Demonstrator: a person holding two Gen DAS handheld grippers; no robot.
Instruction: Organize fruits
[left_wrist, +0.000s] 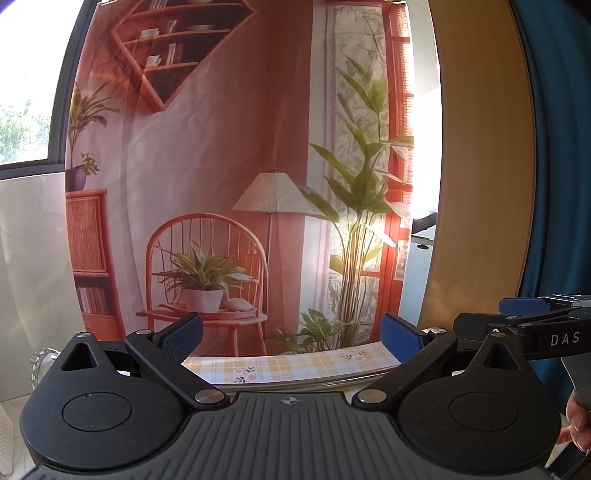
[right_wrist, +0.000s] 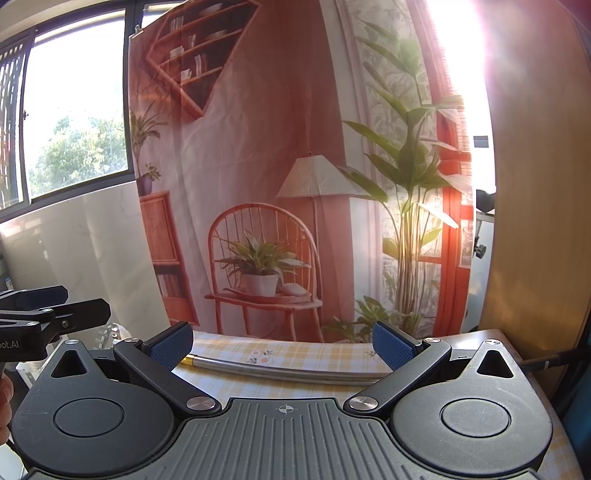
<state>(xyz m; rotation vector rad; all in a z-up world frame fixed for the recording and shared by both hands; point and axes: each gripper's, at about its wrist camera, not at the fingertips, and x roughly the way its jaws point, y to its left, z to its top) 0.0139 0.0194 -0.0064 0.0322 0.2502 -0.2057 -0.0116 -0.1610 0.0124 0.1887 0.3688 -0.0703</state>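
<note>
Right wrist: hand-held gripper (right_wrist: 282, 345) agape, empty.

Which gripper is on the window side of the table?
The left gripper: the right wrist view shows it at the left edge, toward the window, while the right gripper sits nearer the wooden panel. Both have open jaws.

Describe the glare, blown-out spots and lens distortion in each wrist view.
Right wrist view: sunlight flares white at the top right, washing out the printed room backdrop. Left wrist view: the window at left is overexposed, and a bright strip shows beside the tan wooden panel, which bows with the fisheye. Both open grippers look sharp.
</note>
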